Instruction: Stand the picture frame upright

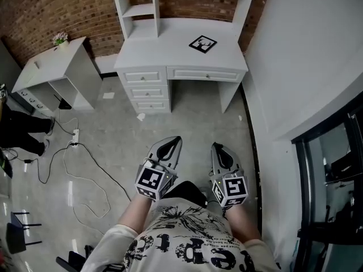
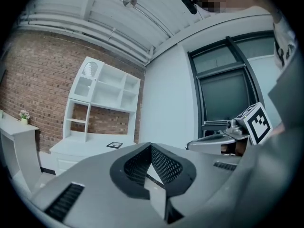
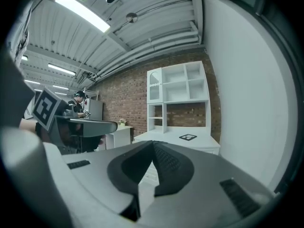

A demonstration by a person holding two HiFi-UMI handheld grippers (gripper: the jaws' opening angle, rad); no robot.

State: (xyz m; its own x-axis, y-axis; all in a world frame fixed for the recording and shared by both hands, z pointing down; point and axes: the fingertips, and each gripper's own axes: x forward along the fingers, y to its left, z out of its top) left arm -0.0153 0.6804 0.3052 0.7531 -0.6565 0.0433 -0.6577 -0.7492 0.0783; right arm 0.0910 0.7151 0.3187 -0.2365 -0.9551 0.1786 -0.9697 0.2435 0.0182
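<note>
A small black picture frame [image 1: 202, 44] with a white deer print lies flat on the white desk [image 1: 170, 50], right of centre. It shows far off in the left gripper view [image 2: 114, 145] and in the right gripper view [image 3: 188, 137]. Both grippers are held close to my body, well short of the desk. My left gripper [image 1: 174, 141] is shut with nothing in it. My right gripper [image 1: 216, 147] is shut and empty too. Their jaws meet at the tips, left gripper [image 2: 151, 146] and right gripper [image 3: 153, 143].
The desk carries a white hutch of shelves [image 1: 142, 7] against a brick wall, with drawers [image 1: 147, 89] below. A second white desk [image 1: 51, 72] with a small plant [image 1: 60, 38] stands to the left. Cables and a power strip [image 1: 75, 136] lie on the floor. A white wall [image 1: 300, 55] runs on the right.
</note>
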